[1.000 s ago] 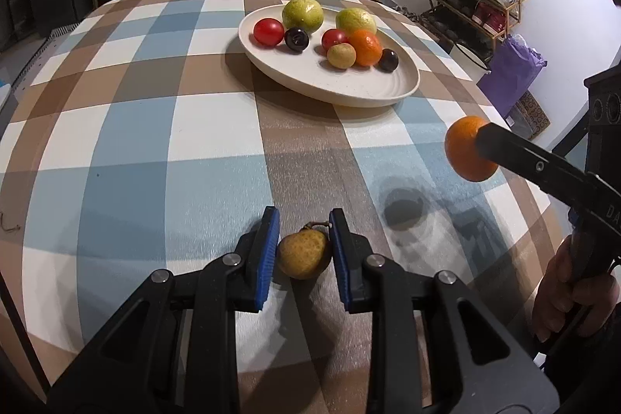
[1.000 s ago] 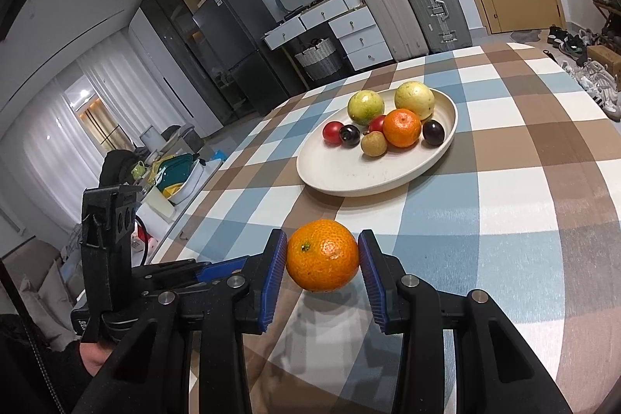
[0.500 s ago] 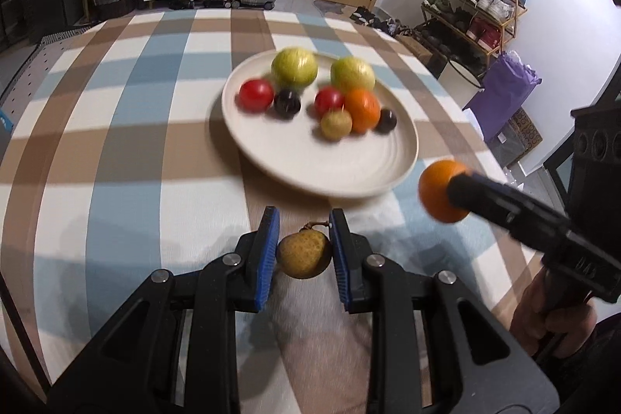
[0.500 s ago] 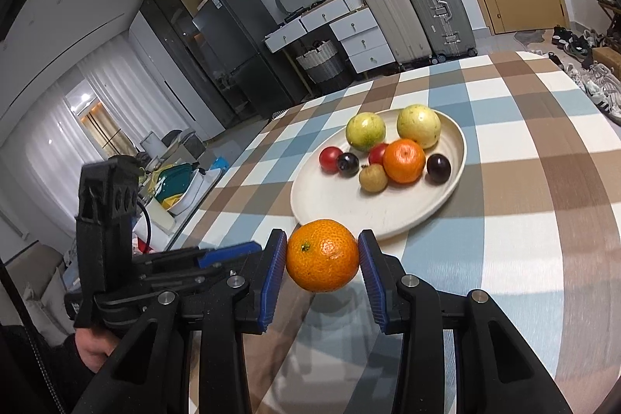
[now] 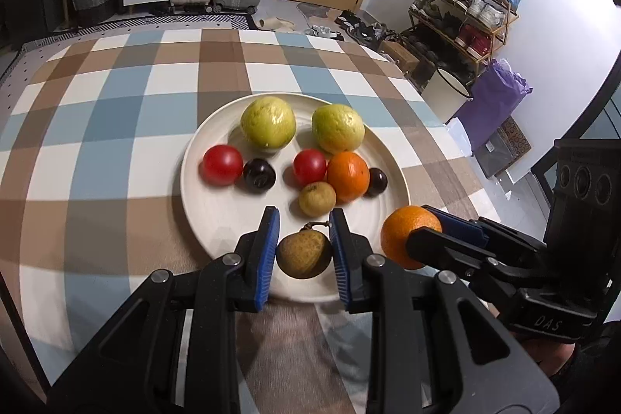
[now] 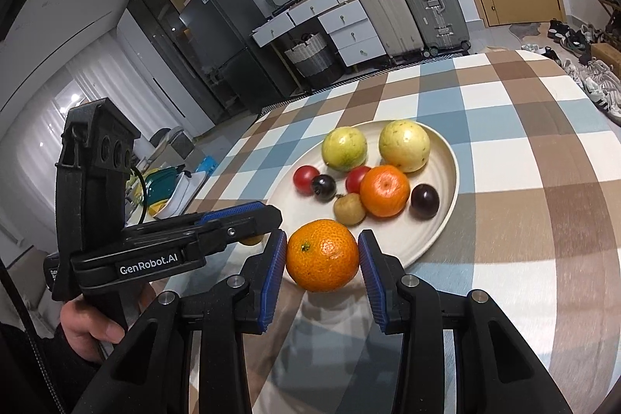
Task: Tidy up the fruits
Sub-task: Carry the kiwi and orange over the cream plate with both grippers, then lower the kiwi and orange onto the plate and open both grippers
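A cream plate [image 5: 233,212] [image 6: 438,231] on the checked tablecloth holds two green-yellow fruits, two red ones, two dark plums, an orange [image 5: 348,176] and a small brown fruit [image 5: 317,198]. My left gripper [image 5: 304,253] is shut on a small brown fruit [image 5: 304,256] and holds it above the plate's near rim. My right gripper [image 6: 322,260] is shut on an orange [image 6: 322,260], held above the plate's near edge; this orange also shows in the left wrist view [image 5: 403,233], right of the brown fruit.
The checked table [image 5: 97,127] spreads around the plate. The two grippers are close side by side; the left one [image 6: 202,239] shows at the left in the right wrist view. Suitcases, drawers and a shoe rack stand beyond the table.
Both grippers have moved forward with their fruits, from over the bare cloth to over the plate's near rim. They have also come closer together. The fruits on the plate have not moved.
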Demonstrator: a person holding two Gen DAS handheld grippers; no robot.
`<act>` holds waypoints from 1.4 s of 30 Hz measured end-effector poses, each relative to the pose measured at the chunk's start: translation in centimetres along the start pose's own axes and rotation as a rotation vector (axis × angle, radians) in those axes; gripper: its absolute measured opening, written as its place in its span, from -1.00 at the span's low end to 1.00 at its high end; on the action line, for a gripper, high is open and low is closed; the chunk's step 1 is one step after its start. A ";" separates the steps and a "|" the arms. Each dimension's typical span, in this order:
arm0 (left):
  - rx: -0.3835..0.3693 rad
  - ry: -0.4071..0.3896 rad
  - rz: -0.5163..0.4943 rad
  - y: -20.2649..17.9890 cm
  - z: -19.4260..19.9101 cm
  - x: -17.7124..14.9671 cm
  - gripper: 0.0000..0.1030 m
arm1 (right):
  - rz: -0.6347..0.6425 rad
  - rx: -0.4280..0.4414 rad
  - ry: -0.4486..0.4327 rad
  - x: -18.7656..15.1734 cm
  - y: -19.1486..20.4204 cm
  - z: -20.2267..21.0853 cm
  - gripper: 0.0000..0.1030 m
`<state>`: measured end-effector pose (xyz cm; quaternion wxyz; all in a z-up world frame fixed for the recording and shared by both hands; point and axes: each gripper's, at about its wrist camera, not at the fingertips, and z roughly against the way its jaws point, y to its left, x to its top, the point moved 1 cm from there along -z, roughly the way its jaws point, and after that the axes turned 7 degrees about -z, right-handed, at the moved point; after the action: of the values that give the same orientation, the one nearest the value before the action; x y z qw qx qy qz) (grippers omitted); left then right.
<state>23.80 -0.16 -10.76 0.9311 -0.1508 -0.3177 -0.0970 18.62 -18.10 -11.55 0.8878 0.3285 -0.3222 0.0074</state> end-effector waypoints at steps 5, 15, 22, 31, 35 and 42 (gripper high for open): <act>-0.010 0.009 0.003 0.4 -1.5 1.2 -0.54 | -0.004 -0.002 0.004 1.1 -0.5 -1.0 -0.25; -0.021 0.031 0.003 0.7 -4.0 2.1 -0.54 | 0.009 -0.013 0.022 1.8 -0.9 -2.7 -0.25; -0.034 0.031 0.012 0.7 -4.3 2.2 -0.54 | 0.004 -0.024 0.021 2.2 -1.2 -3.2 -0.23; -0.016 0.009 0.016 0.8 -2.5 1.9 -0.54 | 0.013 -0.032 -0.020 2.3 -0.9 -2.0 -0.16; 0.008 -0.017 0.017 0.7 -0.8 1.5 -0.54 | 0.012 -0.034 -0.057 2.2 -0.6 -0.6 -0.16; 0.056 -0.067 0.002 -0.2 2.8 0.0 -0.51 | 0.035 -0.019 -0.113 1.3 0.7 1.9 -0.16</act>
<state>22.15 0.65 -8.64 0.9238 -0.1281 -0.3513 -0.0819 18.39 -18.93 -9.24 0.8709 0.3144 -0.3777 0.0011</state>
